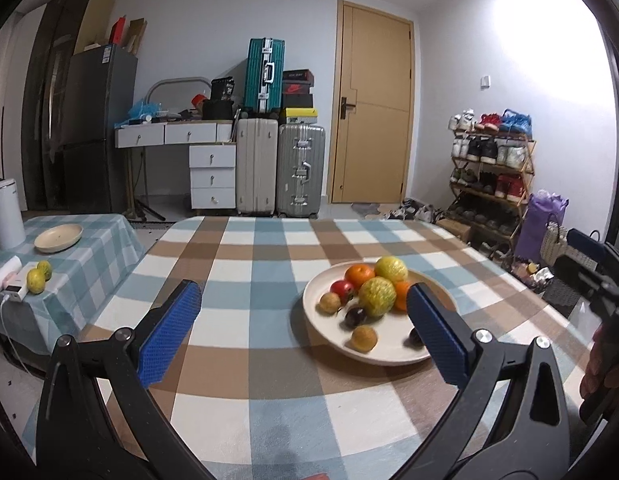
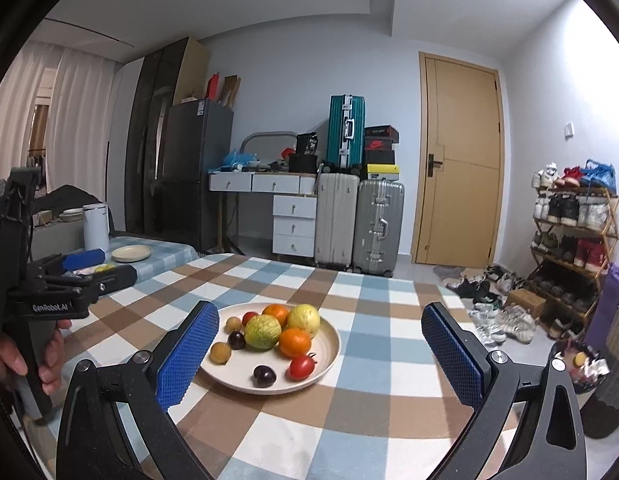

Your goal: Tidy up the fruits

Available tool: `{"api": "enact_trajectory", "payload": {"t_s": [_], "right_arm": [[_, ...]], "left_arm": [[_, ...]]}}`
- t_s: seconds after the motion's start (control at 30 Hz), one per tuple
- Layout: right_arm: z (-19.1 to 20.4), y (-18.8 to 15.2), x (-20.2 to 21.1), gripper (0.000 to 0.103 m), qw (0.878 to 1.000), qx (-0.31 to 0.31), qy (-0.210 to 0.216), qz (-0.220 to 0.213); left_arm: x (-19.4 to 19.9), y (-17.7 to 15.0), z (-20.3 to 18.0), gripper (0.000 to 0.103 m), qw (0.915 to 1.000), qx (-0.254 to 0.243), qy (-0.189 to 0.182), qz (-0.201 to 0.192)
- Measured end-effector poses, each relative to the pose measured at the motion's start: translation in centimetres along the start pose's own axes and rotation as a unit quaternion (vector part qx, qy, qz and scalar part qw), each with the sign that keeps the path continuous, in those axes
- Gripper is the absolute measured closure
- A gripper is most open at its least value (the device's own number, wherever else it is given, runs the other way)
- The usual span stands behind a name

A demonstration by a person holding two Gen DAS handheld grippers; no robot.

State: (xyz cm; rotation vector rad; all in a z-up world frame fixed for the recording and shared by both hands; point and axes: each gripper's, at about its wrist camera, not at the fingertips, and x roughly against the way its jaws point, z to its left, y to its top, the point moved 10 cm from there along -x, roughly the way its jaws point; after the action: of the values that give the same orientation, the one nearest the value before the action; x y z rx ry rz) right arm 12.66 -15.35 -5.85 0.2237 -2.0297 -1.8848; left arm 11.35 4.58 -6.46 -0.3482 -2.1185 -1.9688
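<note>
Left gripper (image 1: 305,320) wide apart, holds nothing, hovers above checked table (image 1: 245,412), near side. Right gripper (image 2: 319,344) also wide, nothing inside. Plate (image 2: 332,350) with mixed fruits sits mid-table ahead; probably both ready for first pick. Far left, empty plate (image 1: 58,237) waits, maybe as sorting place.

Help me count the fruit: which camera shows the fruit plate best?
The right wrist view: the fruit plate sits whole and sharp between the fingers. In the left wrist view, the plate is blurred and partly hidden behind a finger.
</note>
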Motion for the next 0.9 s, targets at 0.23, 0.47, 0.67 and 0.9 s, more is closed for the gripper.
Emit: {"api": "enact_trajectory", "payload": {"t_s": [0.23,0.47,0.67,0.9], "right_arm": [[-0.8,-1.3,-1.4,0.0,0.999,-0.037,0.01,0.011],[-1.1,-2.6,-2.4,0.0,0.998,-0.048,0.013,0.033],[-0.8,-3.2,-3.2,0.0,0.997,-0.044,0.011,0.058],[-0.6,-3.4,-3.2,0.0,0.997,-0.036,0.009,0.061]], "left_arm": [[-1.6,-1.6,0.3,0.0,0.9999,0.007,0.002,0.014],[-2.3,-1.7,0.0,0.0,0.9997,-0.005,0.021,0.012],[-1.7,-1.4,-0.8,0.0,0.9993,-0.024,0.027,-0.005],[-1.7,-1.2,-0.5,0.0,0.9993,-0.021,0.029,-0.005]]}}
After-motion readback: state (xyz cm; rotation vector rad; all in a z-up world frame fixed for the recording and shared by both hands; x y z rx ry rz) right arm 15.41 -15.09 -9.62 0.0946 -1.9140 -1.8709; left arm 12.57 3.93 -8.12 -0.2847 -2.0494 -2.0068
